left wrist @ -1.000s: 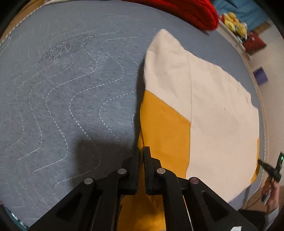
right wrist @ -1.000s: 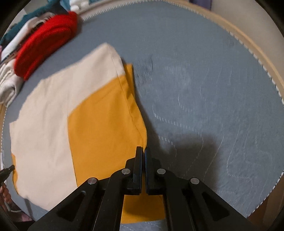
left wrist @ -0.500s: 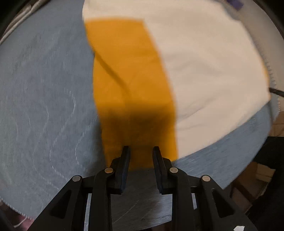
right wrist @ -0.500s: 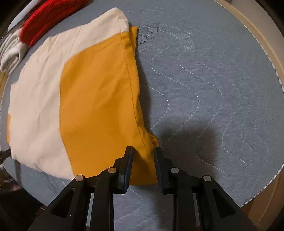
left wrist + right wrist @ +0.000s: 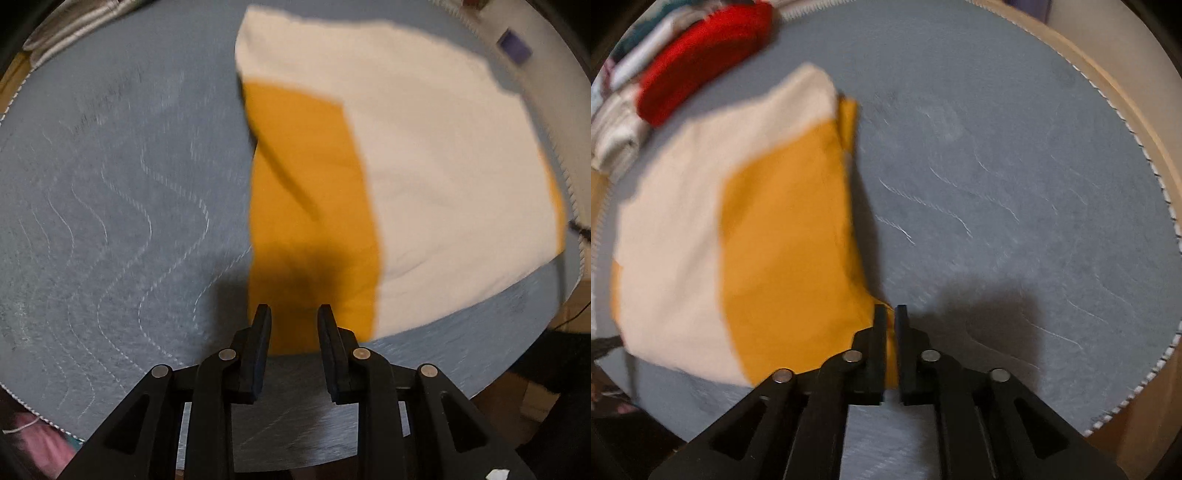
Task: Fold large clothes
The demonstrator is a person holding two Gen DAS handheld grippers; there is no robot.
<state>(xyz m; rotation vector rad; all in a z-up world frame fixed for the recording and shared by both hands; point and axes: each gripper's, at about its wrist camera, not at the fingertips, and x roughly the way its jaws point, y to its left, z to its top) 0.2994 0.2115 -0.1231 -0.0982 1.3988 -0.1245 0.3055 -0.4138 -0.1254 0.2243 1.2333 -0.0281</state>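
Since a second ago, both grippers have been drawn back from the folded cream-and-mustard garment (image 5: 424, 177), which was then pinched at its mustard edge by both pairs of closed fingers. The left gripper (image 5: 294, 325) is now seen with its jaws parted and nothing pressed between them; the near mustard hem is merely framed by the gap from above. The right gripper (image 5: 891, 325) was opened in that second and has just been narrowing again; its jaws stand a little apart, with a corner of mustard cloth showing between them, but whether the pads press on it cannot be told through the blur.

The garment is laid flat on the round grey-blue quilted mat (image 5: 110, 221), on the side nearest the mat's stitched edge in the left view, with the cream panel outward and the mustard panel toward the middle. A dark crease is seen running down the mustard panel. Most of the mat beside the garment is left bare, marked only by wavy white stitching and the shadows of the grippers.

At the far rim, a red knitted item (image 5: 701, 59) is piled against pale folded fabrics (image 5: 617, 136), close to the garment's cream corner but not on it. A small purple object (image 5: 513, 46) is seen beyond the mat's edge, and something pink (image 5: 33, 439) below its near rim.
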